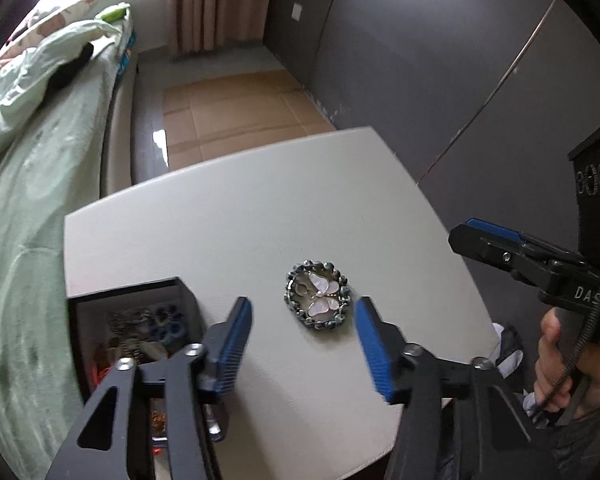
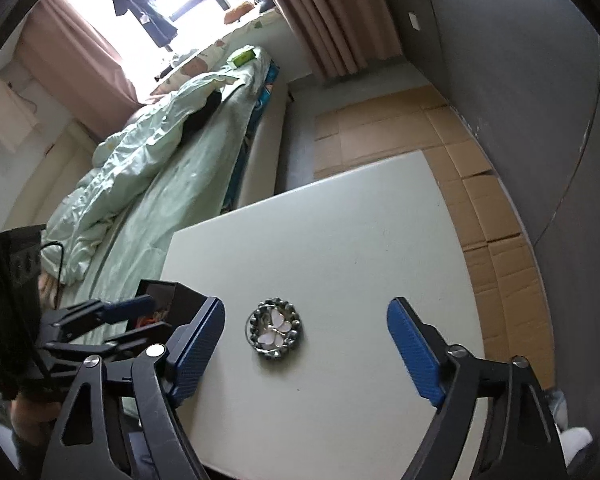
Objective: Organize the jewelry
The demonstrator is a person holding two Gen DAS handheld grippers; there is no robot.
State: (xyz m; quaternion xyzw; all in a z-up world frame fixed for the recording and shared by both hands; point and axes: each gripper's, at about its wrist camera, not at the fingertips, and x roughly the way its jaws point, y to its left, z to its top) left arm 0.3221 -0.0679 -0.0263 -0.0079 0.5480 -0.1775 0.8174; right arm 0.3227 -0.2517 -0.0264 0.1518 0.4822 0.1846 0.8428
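A beaded bracelet [image 1: 317, 300] lies in a ring on the white table [image 1: 236, 216], around a pale butterfly pendant [image 1: 322, 295]. It also shows in the right wrist view [image 2: 274, 332]. A black jewelry box [image 1: 136, 320] stands open at the table's left edge with several pieces inside; the right wrist view shows it too [image 2: 160, 300]. My left gripper [image 1: 304, 344] is open and empty, just in front of the bracelet. My right gripper [image 2: 306, 344] is open and empty, above the table near the bracelet; it shows at the right in the left wrist view [image 1: 496, 248].
A bed with a green quilt [image 2: 140, 168] runs along the table's left side. Flattened cardboard [image 2: 460, 168] covers the floor beyond the table. A grey wall [image 1: 420, 60] stands on the right. Curtains [image 2: 332, 20] hang at the back.
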